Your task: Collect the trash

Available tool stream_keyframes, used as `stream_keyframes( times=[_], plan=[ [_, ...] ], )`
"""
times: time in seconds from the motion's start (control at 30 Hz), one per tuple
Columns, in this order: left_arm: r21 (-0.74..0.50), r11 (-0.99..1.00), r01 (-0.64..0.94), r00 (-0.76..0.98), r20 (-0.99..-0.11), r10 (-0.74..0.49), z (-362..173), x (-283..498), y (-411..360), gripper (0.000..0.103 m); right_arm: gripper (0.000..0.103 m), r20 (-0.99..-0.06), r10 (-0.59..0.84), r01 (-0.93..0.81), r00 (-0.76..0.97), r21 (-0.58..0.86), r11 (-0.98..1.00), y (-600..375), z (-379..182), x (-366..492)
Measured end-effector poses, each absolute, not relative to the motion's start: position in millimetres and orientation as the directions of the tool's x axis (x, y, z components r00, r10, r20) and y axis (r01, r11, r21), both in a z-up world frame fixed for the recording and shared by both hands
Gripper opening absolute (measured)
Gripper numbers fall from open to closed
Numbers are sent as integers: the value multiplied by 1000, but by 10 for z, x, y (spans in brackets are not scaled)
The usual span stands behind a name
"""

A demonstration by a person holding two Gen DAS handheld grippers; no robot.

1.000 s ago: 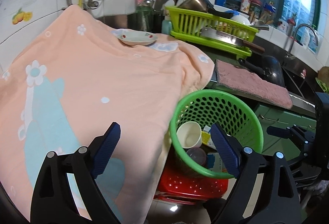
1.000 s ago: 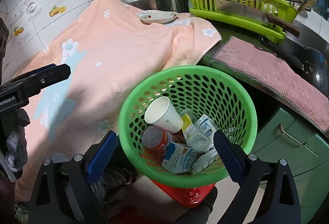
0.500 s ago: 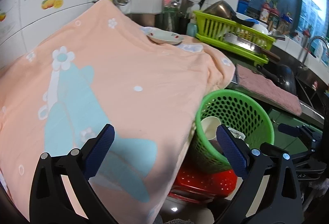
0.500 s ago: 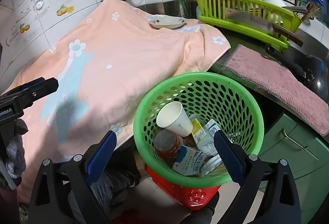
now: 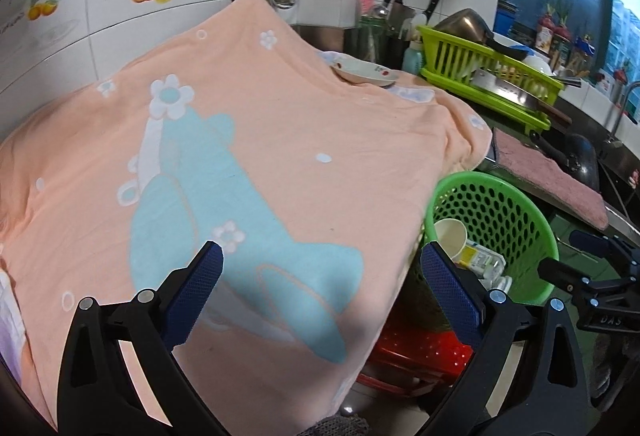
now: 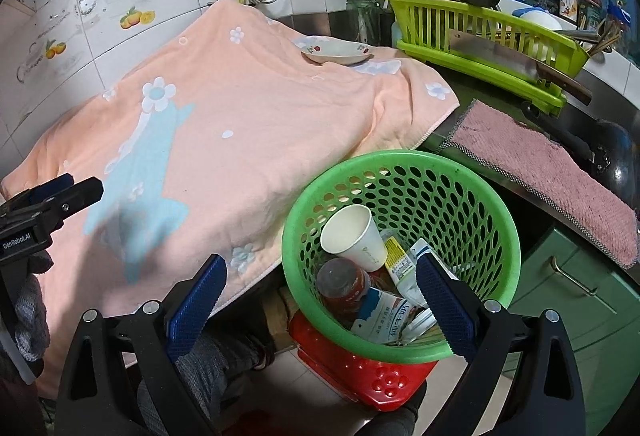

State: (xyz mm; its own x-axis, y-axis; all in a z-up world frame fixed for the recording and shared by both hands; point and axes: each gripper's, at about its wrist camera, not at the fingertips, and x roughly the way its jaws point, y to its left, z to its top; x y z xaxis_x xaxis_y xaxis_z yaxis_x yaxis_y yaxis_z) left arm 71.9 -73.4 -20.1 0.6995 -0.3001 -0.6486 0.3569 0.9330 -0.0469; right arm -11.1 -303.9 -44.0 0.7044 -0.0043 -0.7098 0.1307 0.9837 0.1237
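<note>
My biggest landmark is the peach towel (image 5: 280, 156) spread over the table, bare of trash as far as I can see, with only a small plate (image 6: 338, 54) at its far end. Just beside the towel's hanging edge stands the green basket (image 6: 496, 204), perched on a red stool (image 6: 360, 372), and the trash sits inside it. The paper cup (image 6: 354, 238) lies tilted on the heap, long axis slanting, mouth pointing up and towards the towel. Under it a bottle (image 6: 340, 280) points its cap roughly at my right claw, though the fisheye bends this, so I may be off. A carton (image 6: 380, 316) is wedged flat beside it.

My left claw (image 5: 320, 288) hangs spread wide over the towel, pinching nothing. My right claw (image 6: 322, 302) is spread too, empty, above the basket's near rim.

My worry: the basket looks top-heavy on that stool, so a nudge from the right claw's fingers could tip it and spill everything. The left claw could also snag the towel and drag the plate off.
</note>
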Motion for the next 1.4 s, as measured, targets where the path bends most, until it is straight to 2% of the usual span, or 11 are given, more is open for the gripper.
stream_keyframes(
  times=[0.6,1.4],
  plan=[
    [5,959,284,766,-602,-224,-34,527,-584,98,93,-690,-28,149,723,117,982,-2991,-339,-175],
    [7,962,272,762,-612,-211,-96,474,-546,98,93,-674,-20,148,738,133,980,-2976,-303,-247]
  ],
)
